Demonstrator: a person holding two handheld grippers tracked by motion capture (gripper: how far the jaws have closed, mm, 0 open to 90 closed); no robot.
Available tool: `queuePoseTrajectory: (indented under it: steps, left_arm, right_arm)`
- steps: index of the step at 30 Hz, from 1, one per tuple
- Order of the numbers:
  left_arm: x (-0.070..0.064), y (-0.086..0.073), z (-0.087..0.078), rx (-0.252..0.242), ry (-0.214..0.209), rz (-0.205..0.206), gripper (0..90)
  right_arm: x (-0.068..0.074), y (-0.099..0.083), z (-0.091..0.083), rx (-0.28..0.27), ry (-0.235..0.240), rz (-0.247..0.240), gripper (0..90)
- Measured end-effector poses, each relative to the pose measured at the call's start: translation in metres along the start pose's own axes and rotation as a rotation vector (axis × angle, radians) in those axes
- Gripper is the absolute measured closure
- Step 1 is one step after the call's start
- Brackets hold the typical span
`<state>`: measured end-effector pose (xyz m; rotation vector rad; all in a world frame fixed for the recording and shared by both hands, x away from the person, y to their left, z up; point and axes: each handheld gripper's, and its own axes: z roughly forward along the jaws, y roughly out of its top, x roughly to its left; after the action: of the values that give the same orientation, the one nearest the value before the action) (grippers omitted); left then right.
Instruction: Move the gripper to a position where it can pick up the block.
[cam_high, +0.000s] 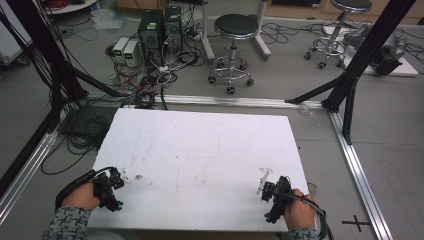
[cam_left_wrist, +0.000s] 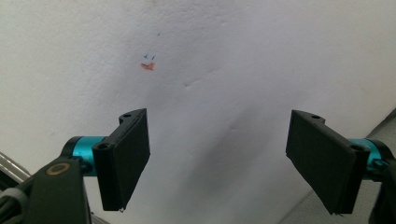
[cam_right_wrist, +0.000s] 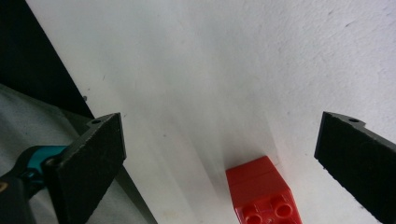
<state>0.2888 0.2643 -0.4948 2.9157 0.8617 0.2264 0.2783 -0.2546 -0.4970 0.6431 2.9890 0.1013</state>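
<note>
- The table (cam_high: 200, 150) has a white foam-like top, scuffed with faint marks, and both hands rest at its near edge.
- The left tongs (cam_high: 116, 176) sit near the near-left corner, held in the person's left hand (cam_high: 80, 196), just beside a small dark mark on the white surface.
- In the left gripper view the left tongs (cam_left_wrist: 217, 168) stand wide open, with nothing between the black pads; only white table shows in the gap, and a small orange smear (cam_left_wrist: 148, 66) lies farther ahead.
- The right tongs (cam_high: 267, 186) sit near the near-right corner, held in the person's right hand (cam_high: 299, 210).
- In the right gripper view the right tongs (cam_right_wrist: 219, 163) are also wide open and hold nothing.
- A red toy brick (cam_right_wrist: 261, 191) lies on the white table between the spread jaws, close to the camera, touching neither pad; round studs or sockets show on its near face.
- Beyond the table, on the floor, stand two stools (cam_high: 235, 30), computer boxes (cam_high: 160, 27) and tangled cables (cam_high: 145, 80).
</note>
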Motion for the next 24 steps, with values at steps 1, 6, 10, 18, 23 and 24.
queuePoseTrajectory:
  steps: [1, 6, 10, 18, 23, 24]
  left_arm:
    - [0.000, 0.000, 0.000, -0.001, 0.000, 0.000, 22.0]
    - [0.000, 0.000, 0.000, -0.001, 0.000, 0.002, 21.9]
    - [-0.001, 0.000, 0.000, -0.003, 0.002, 0.002, 21.9]
    - [-0.001, 0.000, 0.000, -0.001, 0.000, 0.003, 21.9]
    - [-0.001, 0.000, 0.000, 0.000, -0.004, 0.003, 21.9]
    - [-0.001, 0.000, 0.000, -0.001, -0.004, 0.003, 22.0]
  right_arm:
    - [0.000, -0.001, -0.002, -0.003, -0.002, 0.005, 1.0]
    - [-0.004, -0.006, -0.012, -0.029, -0.005, -0.011, 1.0]
    - [-0.008, -0.011, -0.022, -0.055, -0.001, -0.022, 1.0]
    - [-0.019, -0.025, -0.042, -0.078, 0.008, -0.109, 1.0]
    - [-0.024, -0.033, -0.050, -0.079, 0.020, -0.172, 1.0]
    - [-0.025, -0.035, -0.050, -0.078, 0.023, -0.178, 1.0]
